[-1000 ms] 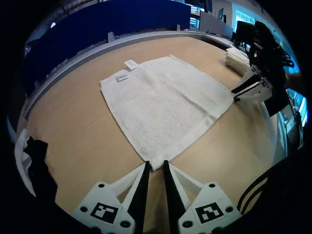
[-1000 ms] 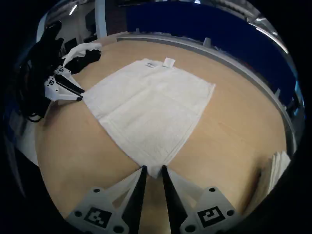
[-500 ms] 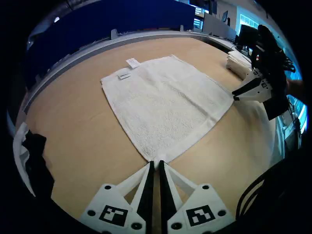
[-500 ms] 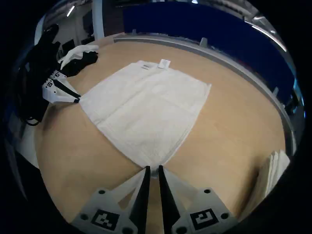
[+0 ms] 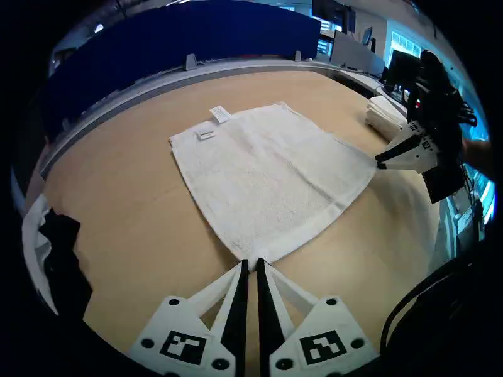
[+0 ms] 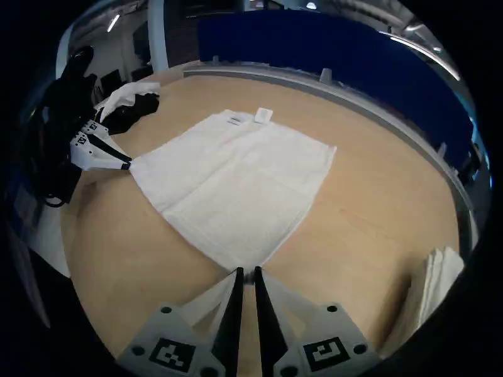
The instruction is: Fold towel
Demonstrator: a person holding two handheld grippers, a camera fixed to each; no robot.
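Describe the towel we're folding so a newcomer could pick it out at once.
On the wooden desk, find the white towel spread open centrally, tags at its far edge. Unlike the folded stack and the dark-and-white heap, left gripper and right gripper each pinch a corner.

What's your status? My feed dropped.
Left gripper shut on corner of white terry towel. Right gripper shut on adjacent corner. Folded white stack lies apart.

Wooden table (image 5: 126, 188), blue partition (image 5: 188, 31)
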